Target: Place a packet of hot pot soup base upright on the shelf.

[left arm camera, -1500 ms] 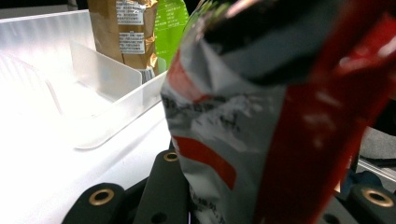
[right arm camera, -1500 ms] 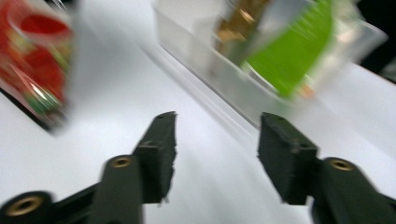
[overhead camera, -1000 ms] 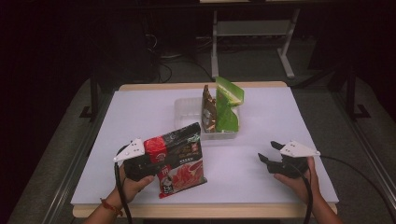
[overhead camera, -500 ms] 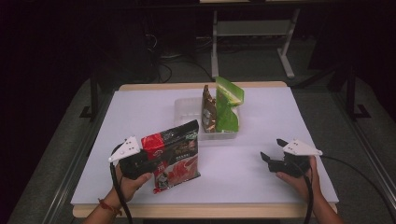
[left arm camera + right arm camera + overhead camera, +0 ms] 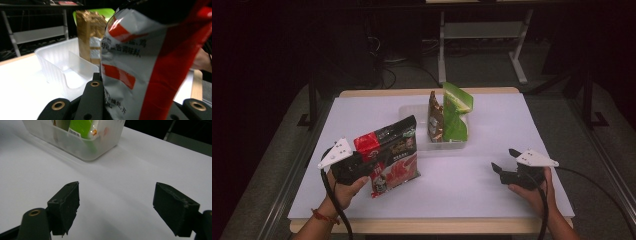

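Note:
A red and black snack bag hangs upright just above the white table's front left, with my left gripper shut on its left edge. In the left gripper view the bag stands pinched between the black jaws of that gripper. My right gripper rests low at the front right; its jaws have just been opening and stand open, with nothing between them. A clear plastic bin at the table's middle back holds a brown packet and a green packet, both on end.
The bin's left half has bare floor beside the brown packet. Bare white tabletop lies between the two grippers. A metal stand and dark floor lie beyond the far edge.
My left hand has lifted the snack bag off the table and stood it more upright. The right gripper's jaws have spread wider while the hand stayed in place.

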Motion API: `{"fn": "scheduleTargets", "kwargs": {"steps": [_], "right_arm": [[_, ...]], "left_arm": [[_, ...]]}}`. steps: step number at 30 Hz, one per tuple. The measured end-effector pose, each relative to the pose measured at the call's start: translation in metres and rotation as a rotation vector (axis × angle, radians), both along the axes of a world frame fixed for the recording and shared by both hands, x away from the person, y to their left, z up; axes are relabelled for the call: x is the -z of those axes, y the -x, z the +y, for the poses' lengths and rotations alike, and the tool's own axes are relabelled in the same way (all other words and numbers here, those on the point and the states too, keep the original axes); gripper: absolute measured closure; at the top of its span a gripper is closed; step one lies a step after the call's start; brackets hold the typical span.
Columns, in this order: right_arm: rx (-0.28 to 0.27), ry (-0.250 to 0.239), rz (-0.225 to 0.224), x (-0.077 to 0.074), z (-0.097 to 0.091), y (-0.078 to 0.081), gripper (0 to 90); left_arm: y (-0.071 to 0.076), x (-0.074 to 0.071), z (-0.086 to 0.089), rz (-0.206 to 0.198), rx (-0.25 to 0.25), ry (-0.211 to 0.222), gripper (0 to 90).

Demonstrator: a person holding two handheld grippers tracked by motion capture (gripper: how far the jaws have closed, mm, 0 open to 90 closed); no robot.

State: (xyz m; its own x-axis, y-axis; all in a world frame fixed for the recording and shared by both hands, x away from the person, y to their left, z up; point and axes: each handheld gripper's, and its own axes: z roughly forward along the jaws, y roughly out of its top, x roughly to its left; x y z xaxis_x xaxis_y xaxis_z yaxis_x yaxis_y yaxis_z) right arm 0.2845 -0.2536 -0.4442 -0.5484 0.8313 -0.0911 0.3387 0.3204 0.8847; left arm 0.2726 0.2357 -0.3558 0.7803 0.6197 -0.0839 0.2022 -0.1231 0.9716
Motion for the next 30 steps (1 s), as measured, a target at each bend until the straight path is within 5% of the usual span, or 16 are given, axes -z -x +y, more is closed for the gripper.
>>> {"fn": "scheduleTargets", "kwargs": {"steps": [30], "right_arm": [[-0.012, -0.012, 0.004, 0.001, 0.001, 0.000, 20.8]], "left_arm": [[-0.051, -0.037, -0.031, -0.051, -0.171, 0.014, 79.5]]}}
